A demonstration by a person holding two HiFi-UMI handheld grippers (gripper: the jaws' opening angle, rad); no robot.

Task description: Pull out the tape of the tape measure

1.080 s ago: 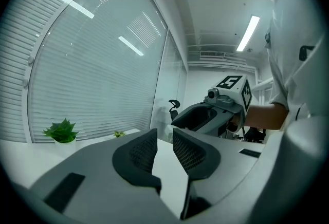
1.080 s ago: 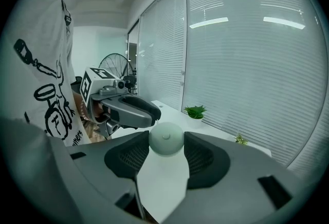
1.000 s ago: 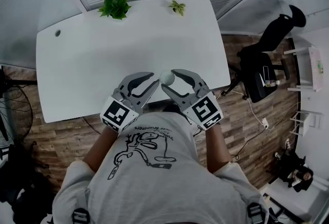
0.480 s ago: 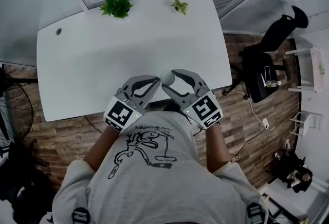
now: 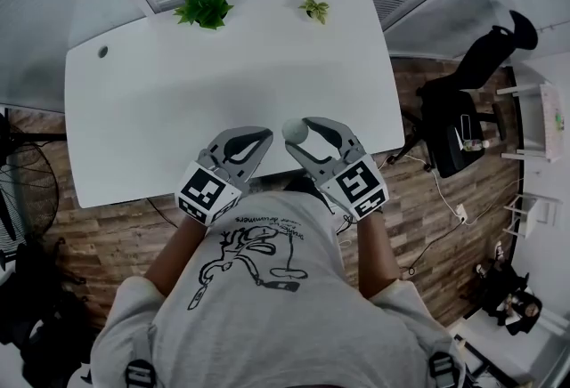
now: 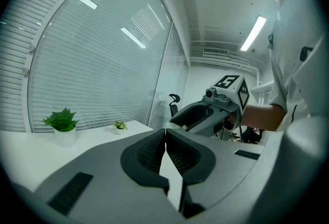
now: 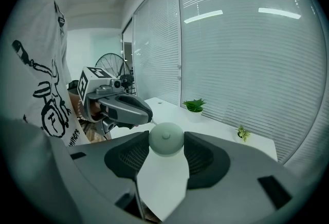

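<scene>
Tape measure (image 5: 294, 130): small, round and pale, held above the near edge of the white table (image 5: 178, 92), close in front of the person's chest.
Place relative to right gripper (image 7: 166, 138): right at its tips, between the 2 jaws, with its round face turned toward that gripper's camera.
Right gripper state: jaws set wide, clamped on the tape measure from both sides.
Left gripper (image 5: 266, 136): just beside the tape measure on the left, its tip pointing at it.
Left gripper state: the 2 jaws meet at their tips; I cannot tell whether a tape end is pinched there.
Table top: 2 potted plants at the far edge, a larger one (image 5: 203, 7) and a small one (image 5: 313, 9).
Change since 1 second ago: almost none; both grippers are in nearly the same spot, and the right jaws have the same spread on the tape measure.
</scene>
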